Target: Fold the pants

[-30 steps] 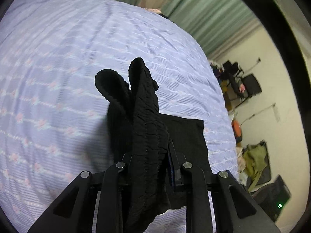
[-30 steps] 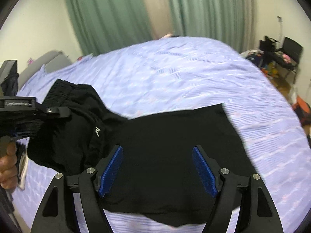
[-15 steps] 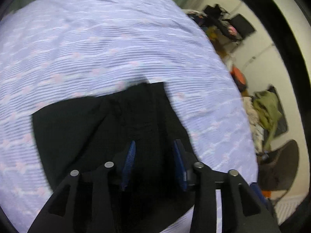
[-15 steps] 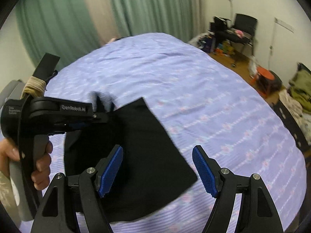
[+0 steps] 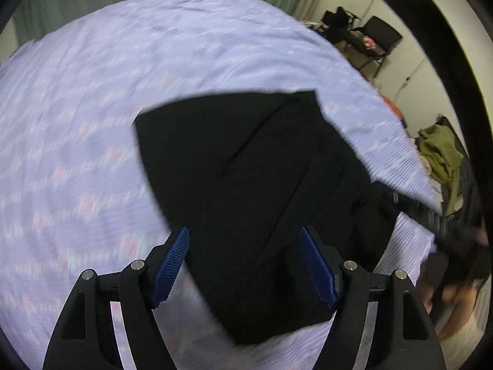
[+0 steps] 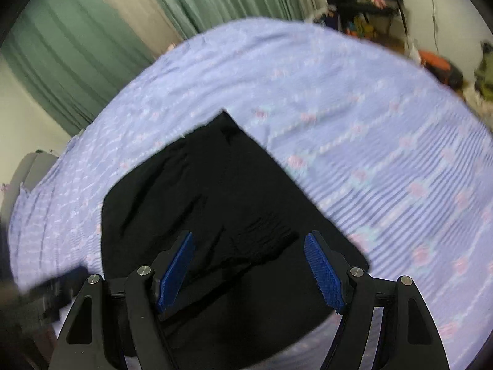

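Observation:
The black pants (image 5: 262, 185) lie folded in a flat stack on the lilac bedspread (image 5: 77, 123). My left gripper (image 5: 245, 265) hovers just above their near part, open and empty, blue pads wide apart. In the right wrist view the same pants (image 6: 215, 200) lie flat with the elastic waistband showing near the middle. My right gripper (image 6: 249, 269) is also open and empty above them. The right gripper's body (image 5: 446, 225) shows blurred at the right of the left wrist view.
The bed (image 6: 385, 123) fills both views. Green curtains (image 6: 92, 30) hang behind it. A chair and clutter (image 5: 369, 34) stand at the far right wall. A pile of olive clothes (image 5: 440, 151) lies on the floor beside the bed.
My left gripper let go of the pants' waistband, opened wide and drew back above the folded stack. The pants now lie flat. My right gripper stayed open and swung over them.

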A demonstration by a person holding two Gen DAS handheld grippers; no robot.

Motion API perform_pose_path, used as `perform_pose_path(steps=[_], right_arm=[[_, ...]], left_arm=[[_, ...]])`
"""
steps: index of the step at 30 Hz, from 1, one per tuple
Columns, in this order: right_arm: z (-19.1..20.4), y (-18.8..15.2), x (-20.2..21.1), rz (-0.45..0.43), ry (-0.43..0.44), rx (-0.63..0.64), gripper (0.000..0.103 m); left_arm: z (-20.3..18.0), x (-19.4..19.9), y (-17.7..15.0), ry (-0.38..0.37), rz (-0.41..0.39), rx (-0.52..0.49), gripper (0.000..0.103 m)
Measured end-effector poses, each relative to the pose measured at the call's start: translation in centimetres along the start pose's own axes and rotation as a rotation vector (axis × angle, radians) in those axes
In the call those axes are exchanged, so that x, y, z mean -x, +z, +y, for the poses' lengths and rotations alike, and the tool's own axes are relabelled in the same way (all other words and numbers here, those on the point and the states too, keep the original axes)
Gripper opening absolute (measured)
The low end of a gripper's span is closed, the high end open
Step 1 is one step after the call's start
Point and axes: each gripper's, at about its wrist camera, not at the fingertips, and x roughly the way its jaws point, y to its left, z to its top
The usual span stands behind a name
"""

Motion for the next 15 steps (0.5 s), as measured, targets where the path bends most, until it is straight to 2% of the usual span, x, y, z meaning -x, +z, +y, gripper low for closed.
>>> perform_pose_path(steps=[5,9,11,13,15], right_arm=[[-1.2,-0.4,-3.1,0.043,0.075,-0.132,0.075],[-2.3,-0.4,-5.2,0.067,0.124,-0.234,0.075],[-2.6,-0.2,-5.3,0.056,0.137,-0.269,0.057],[-2.5,0.0,-4.9,0.052,0.146,-0.248,0.049],[-1.8,0.1,-3.7,0.033,0.119,-0.202,0.046]], left_arm=[[-0.9,-1.1,-3.8,0.013,0.016,-0.112,0.072],[-1.3,-2.6,-4.2,0.017,0.033,-0.112,0.073],[-1.1,-3.2,-4.0,0.016,0.039,-0.088,0.072],[-1.4,-3.5,-3.8,0.007,0.046,-0.072,0.073],[-1.5,-3.2,-3.7,0.001,0.044,-0.077,0.073]])
